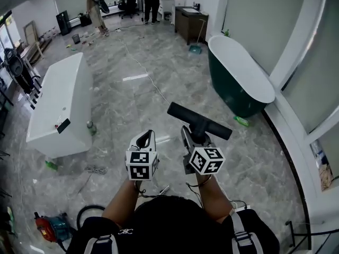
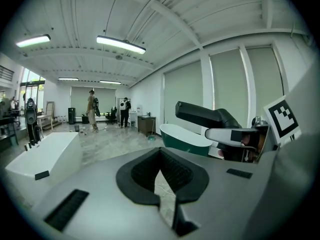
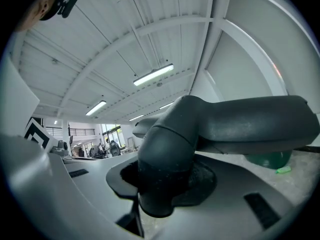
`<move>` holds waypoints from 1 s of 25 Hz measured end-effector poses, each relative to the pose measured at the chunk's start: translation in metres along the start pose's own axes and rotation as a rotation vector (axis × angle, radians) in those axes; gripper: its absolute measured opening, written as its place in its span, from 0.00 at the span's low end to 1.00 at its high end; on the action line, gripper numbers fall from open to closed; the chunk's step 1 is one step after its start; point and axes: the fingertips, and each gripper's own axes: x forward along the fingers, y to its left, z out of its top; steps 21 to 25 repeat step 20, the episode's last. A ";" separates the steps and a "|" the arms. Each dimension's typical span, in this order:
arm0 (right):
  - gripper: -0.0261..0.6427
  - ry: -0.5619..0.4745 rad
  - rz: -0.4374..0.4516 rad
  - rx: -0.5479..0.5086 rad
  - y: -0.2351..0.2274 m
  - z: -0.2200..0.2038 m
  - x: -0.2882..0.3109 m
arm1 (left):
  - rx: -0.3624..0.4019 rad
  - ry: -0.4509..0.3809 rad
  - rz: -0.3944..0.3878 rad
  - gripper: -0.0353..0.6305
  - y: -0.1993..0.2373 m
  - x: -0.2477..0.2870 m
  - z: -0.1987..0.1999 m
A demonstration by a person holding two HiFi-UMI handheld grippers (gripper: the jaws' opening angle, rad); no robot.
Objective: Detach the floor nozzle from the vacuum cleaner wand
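The floor nozzle (image 1: 198, 119) is a dark T-shaped head with a short neck, held up in the air over the floor. My right gripper (image 1: 192, 135) is shut on its neck, and the right gripper view shows the neck (image 3: 167, 169) clamped between the pads with the bar running off to the right. Beside it on the left, my left gripper (image 1: 145, 137) is shut with nothing between its pads (image 2: 161, 176). From the left gripper view the nozzle (image 2: 205, 115) shows at the right, apart from the left jaws. No wand is joined to the nozzle, and I cannot make one out.
A white bathtub (image 1: 58, 105) stands on the left and a dark green one (image 1: 241, 75) on the right. Near my feet at the lower left lie a red and blue vacuum body (image 1: 50, 227) and a black hose (image 1: 87, 211). Two people (image 1: 95, 7) stand at the far end of the room.
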 end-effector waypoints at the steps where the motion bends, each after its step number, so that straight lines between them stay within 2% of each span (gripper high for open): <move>1: 0.26 -0.005 0.001 -0.003 0.000 0.006 0.001 | 0.008 -0.001 -0.001 0.07 -0.002 0.002 0.005; 14: 0.26 0.005 0.001 -0.015 -0.028 0.026 0.007 | 0.000 0.010 -0.010 0.07 -0.025 0.035 0.021; 20: 0.26 -0.019 0.018 0.003 -0.050 0.036 -0.013 | 0.013 0.010 -0.011 0.07 -0.053 0.044 0.020; 25: 0.26 -0.019 0.018 0.003 -0.050 0.036 -0.013 | 0.013 0.010 -0.011 0.07 -0.053 0.044 0.020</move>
